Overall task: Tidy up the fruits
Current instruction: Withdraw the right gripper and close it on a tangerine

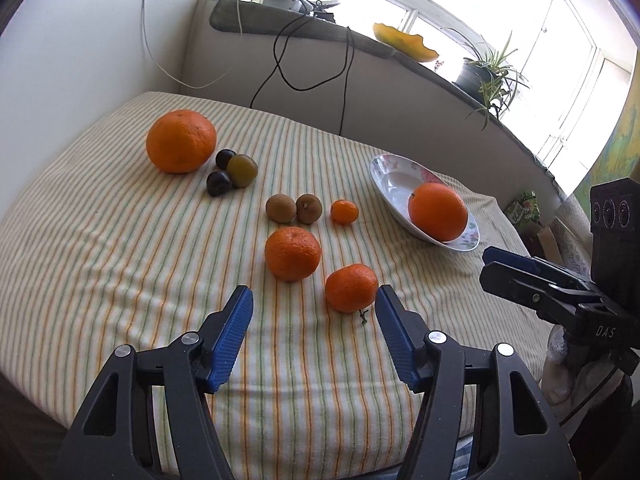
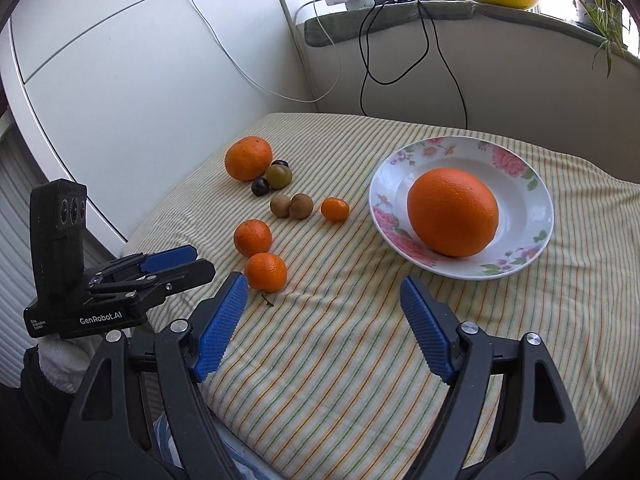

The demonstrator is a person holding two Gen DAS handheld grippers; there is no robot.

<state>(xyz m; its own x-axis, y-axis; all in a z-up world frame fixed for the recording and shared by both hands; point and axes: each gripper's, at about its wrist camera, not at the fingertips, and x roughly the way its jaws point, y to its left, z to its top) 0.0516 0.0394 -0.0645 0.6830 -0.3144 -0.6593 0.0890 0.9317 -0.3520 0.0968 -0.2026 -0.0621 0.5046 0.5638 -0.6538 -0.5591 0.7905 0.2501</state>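
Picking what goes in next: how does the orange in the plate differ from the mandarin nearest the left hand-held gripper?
The orange is much larger than the nearest mandarin. The orange lies in the floral plate; the mandarin sits on the striped cloth. The orange's peel looks smoother; the mandarin's looks more pebbled, and a small stem bit lies beside it. Both are round, orange and ungripped.

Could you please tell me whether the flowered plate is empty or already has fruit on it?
Not empty: the flowered plate holds one large orange; the other fruits lie on the striped cloth outside it.
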